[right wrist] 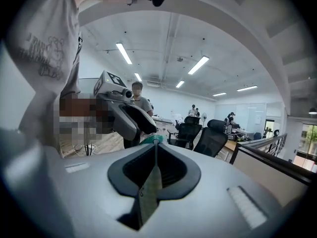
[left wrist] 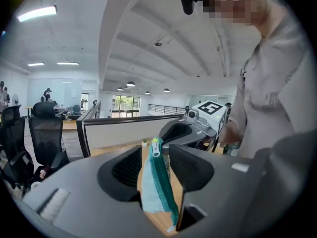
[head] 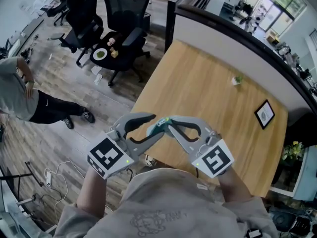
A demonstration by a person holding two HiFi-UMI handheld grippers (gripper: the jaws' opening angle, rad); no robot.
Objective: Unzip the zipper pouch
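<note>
Two grippers meet nose to nose over the near edge of the wooden table (head: 208,83), with wood floor just beyond, so I judge a dropped pouch could miss the table altogether.

My right gripper (right wrist: 154,165) is clamped flat on a thin edge of the zipper pouch (left wrist: 153,182), and that pinch looks to be all that carries it. I cannot tell whether it has the pull or only fabric. If it is only fabric, dragging it away would open nothing.

My left gripper (left wrist: 151,170) straddles the hanging pouch with its jaws apart. I still see daylight beside the pads, so it is not gripping. That is my main worry: if the right side pulls before the left clamps, the whole pouch will simply follow and the zipper stays shut.

The teal zipper band runs down the side facing the left gripper's right pad. If that pad clamps onto the teeth, I would expect the slider's path to be blocked.

Smallest of all is the zipper pull (left wrist: 156,146), sitting at the top end just beside the right gripper's jaw. With the two tools this close, they could knock together and shake the thin pinch loose.
</note>
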